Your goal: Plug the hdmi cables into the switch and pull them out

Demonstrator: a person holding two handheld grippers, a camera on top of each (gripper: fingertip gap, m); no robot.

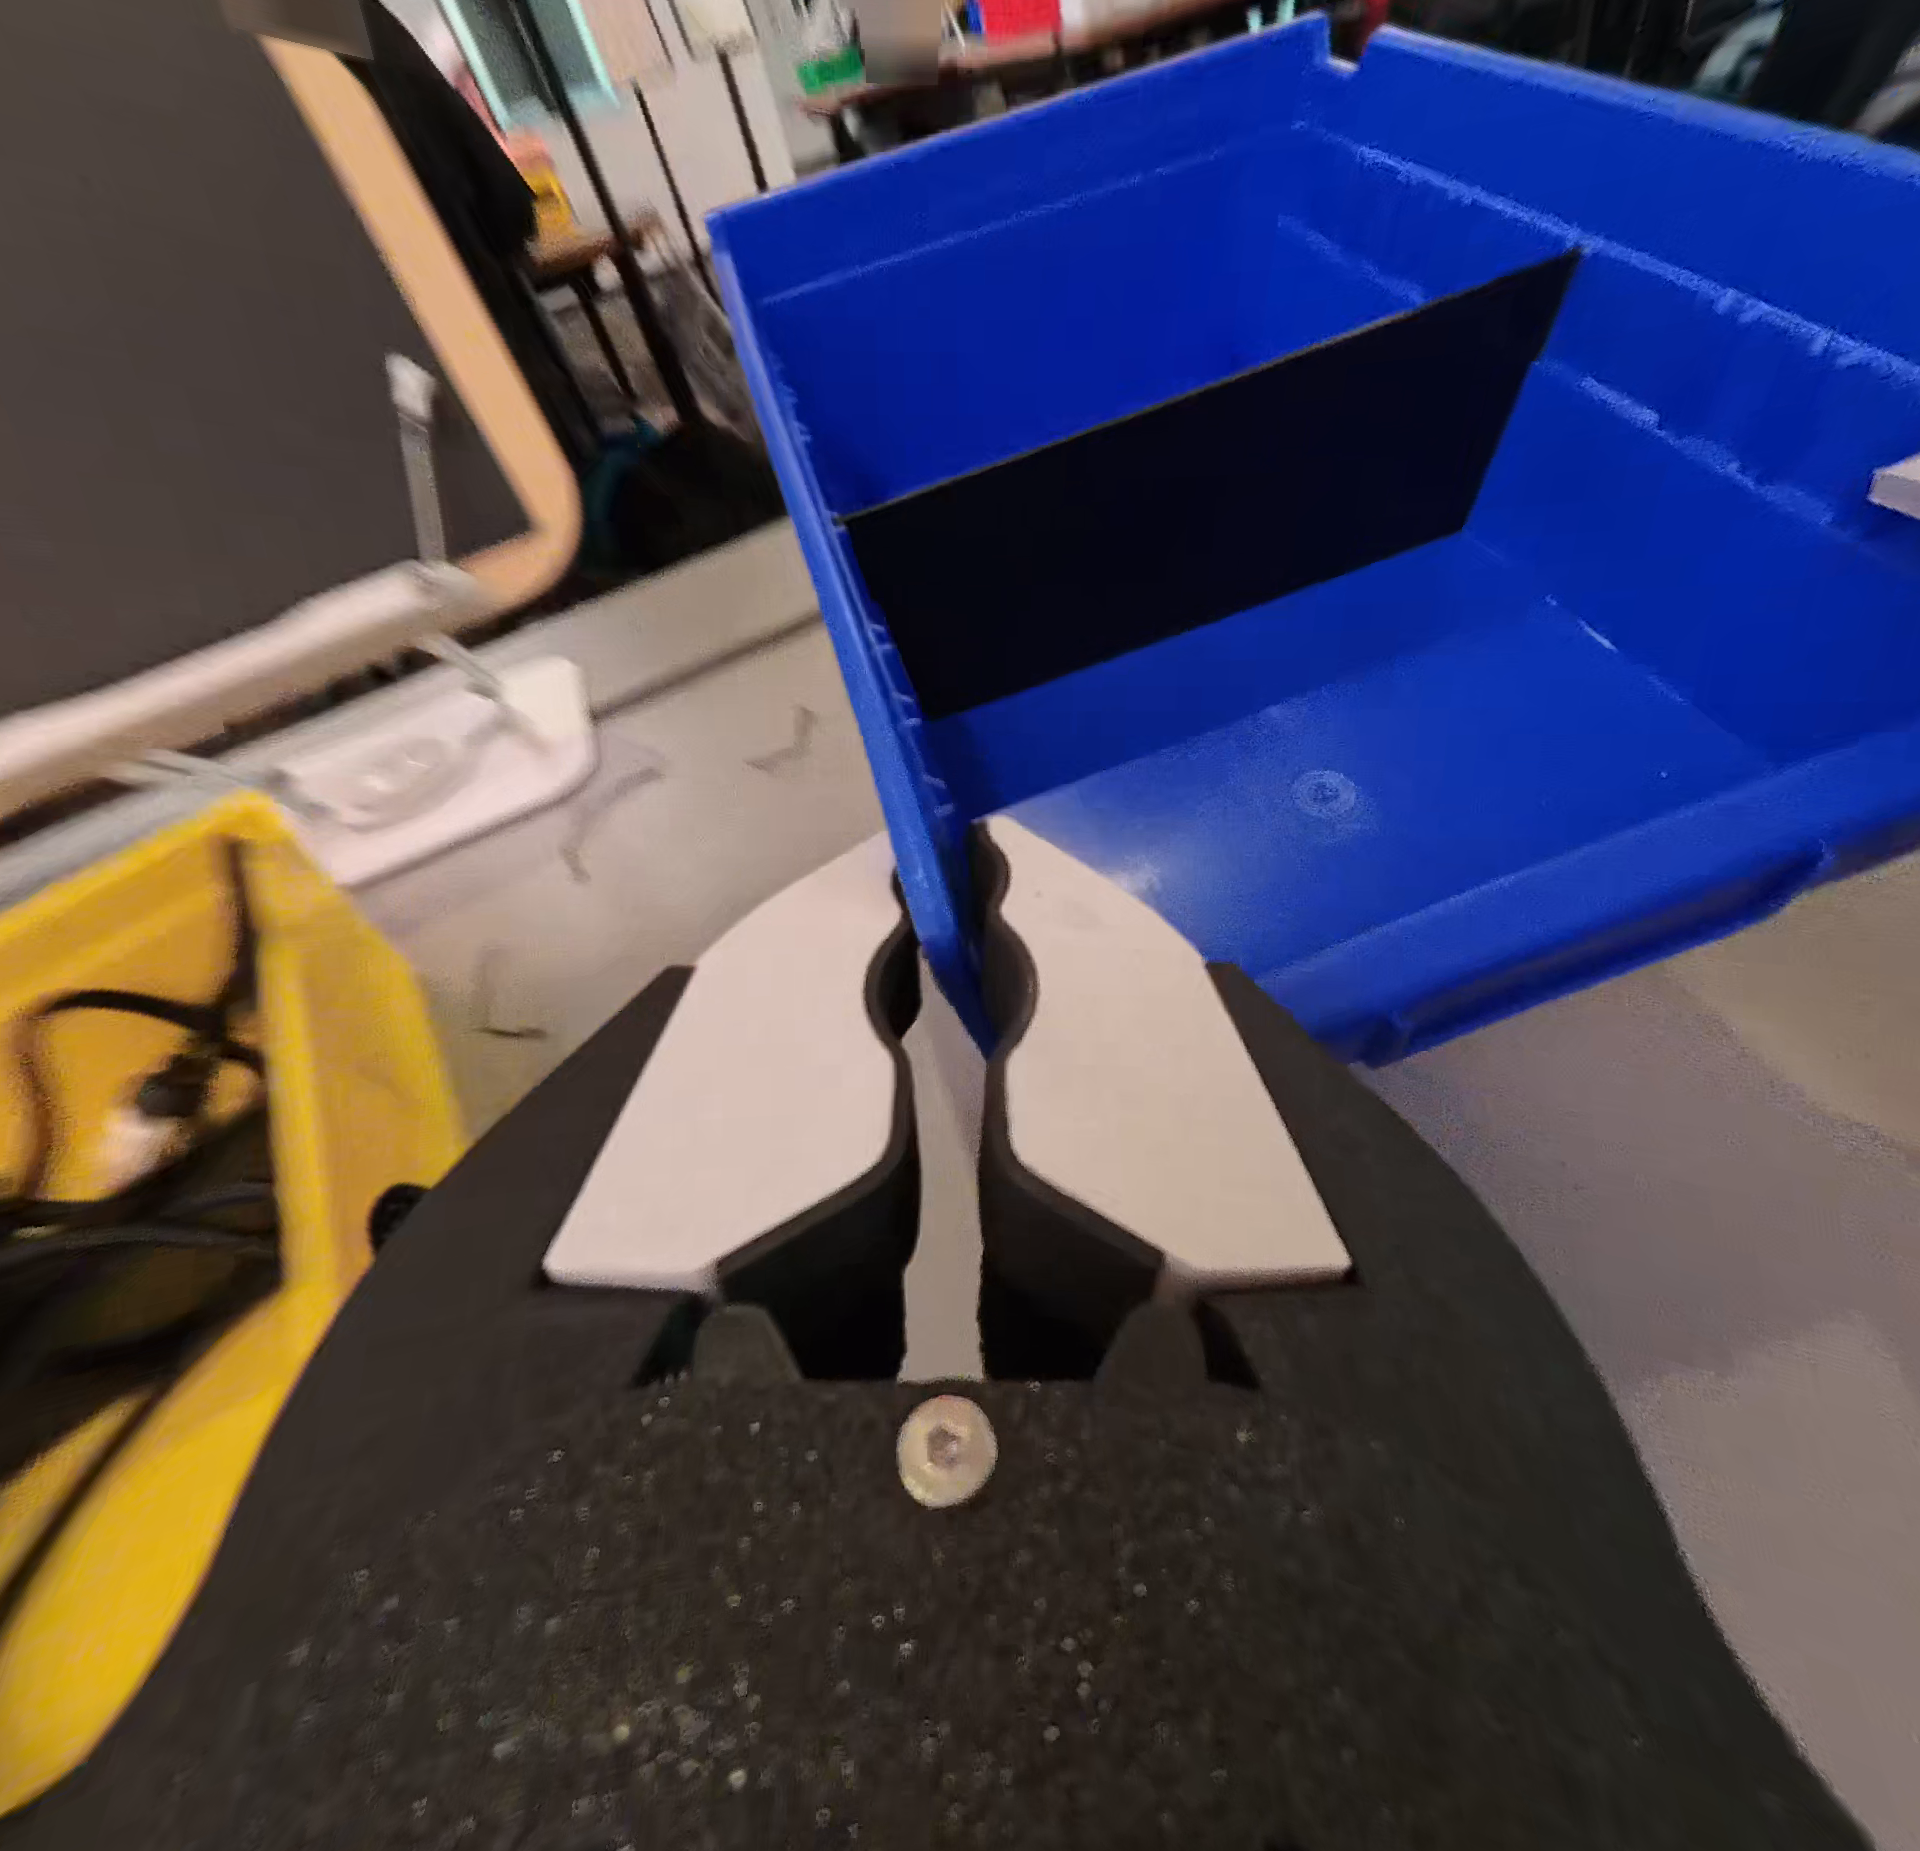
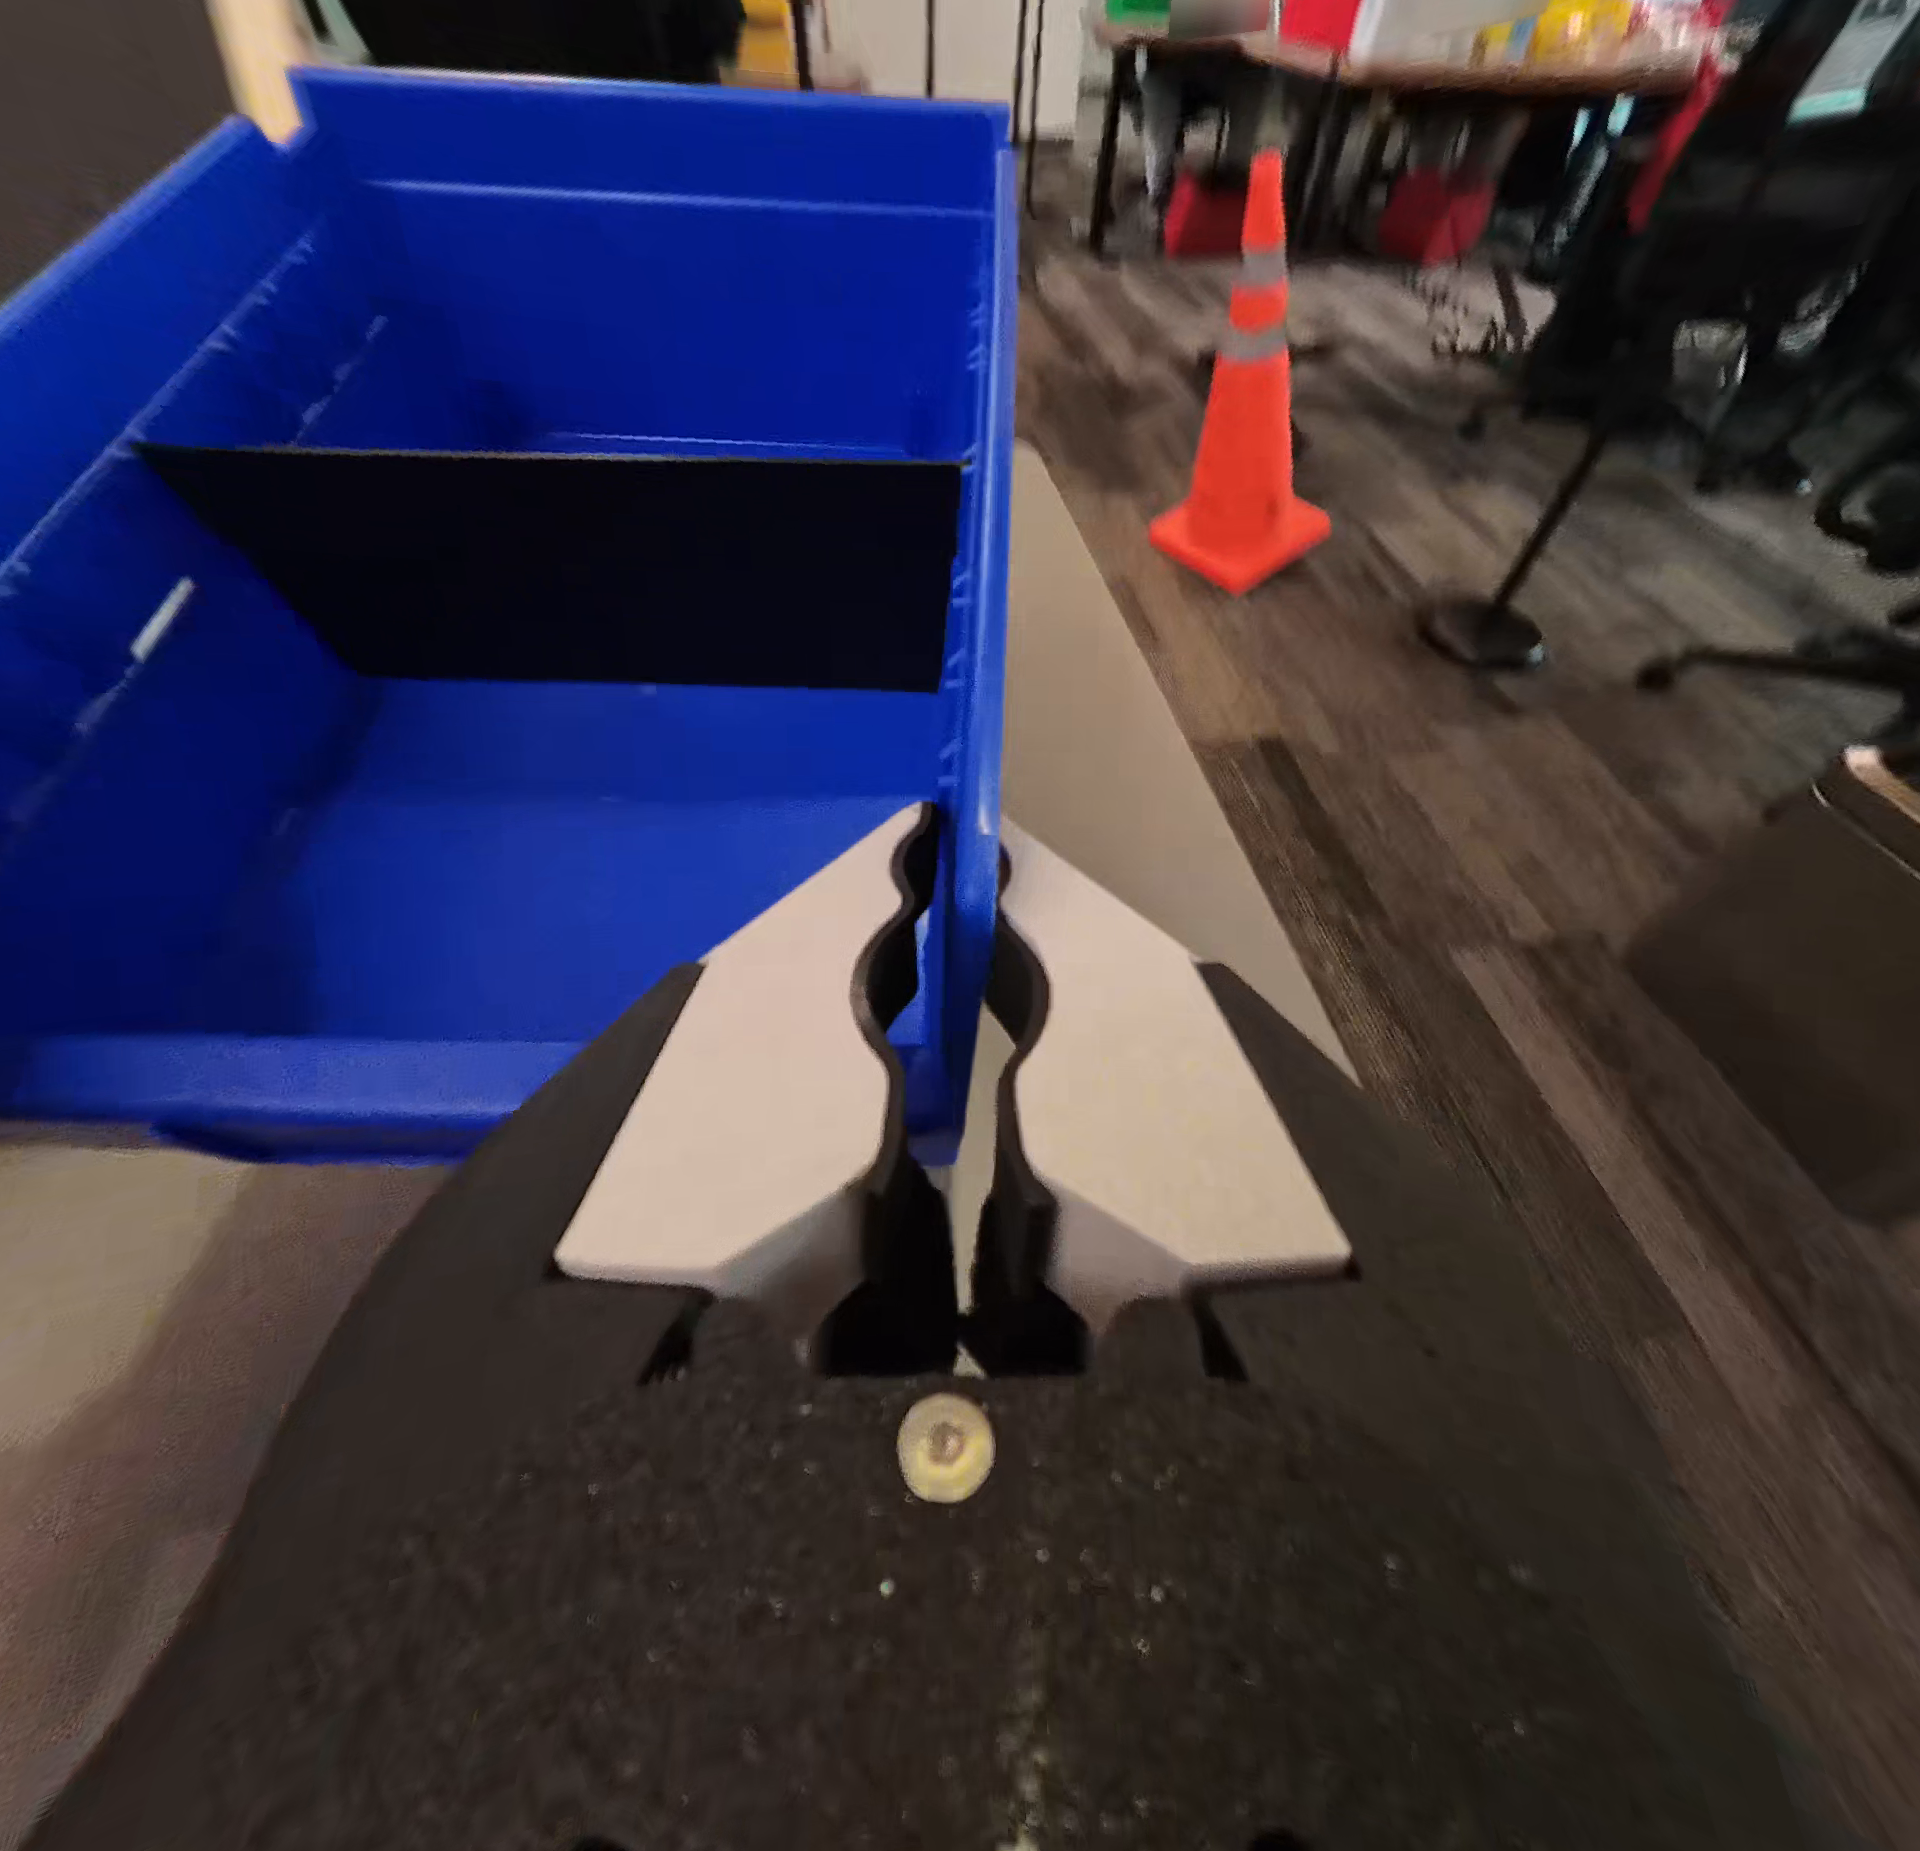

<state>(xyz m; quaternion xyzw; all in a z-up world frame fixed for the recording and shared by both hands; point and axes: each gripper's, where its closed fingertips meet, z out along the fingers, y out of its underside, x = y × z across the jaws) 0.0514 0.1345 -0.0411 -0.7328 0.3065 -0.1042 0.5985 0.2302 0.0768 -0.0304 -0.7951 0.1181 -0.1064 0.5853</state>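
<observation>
A blue plastic bin (image 1: 1351, 762) with a black divider (image 1: 1195, 523) across its middle is between my two grippers. It is empty inside. My left gripper (image 1: 940, 856) is shut on the bin's left wall near the front corner. My right gripper (image 2: 966, 825) is shut on the bin's right wall (image 2: 982, 554). The divider (image 2: 582, 565) also shows in the right wrist view. Black cables (image 1: 125, 1126) lie in a yellow bin (image 1: 312, 970) at the left. No switch is in view.
The grey tabletop (image 1: 1662, 1230) lies under the blue bin. A white flat object (image 1: 447, 752) lies behind the yellow bin. The table's right edge (image 2: 1091, 762) runs close beside the bin. An orange cone (image 2: 1247, 399) stands on the floor beyond. The grippers' ends are close to 20 cm from one another.
</observation>
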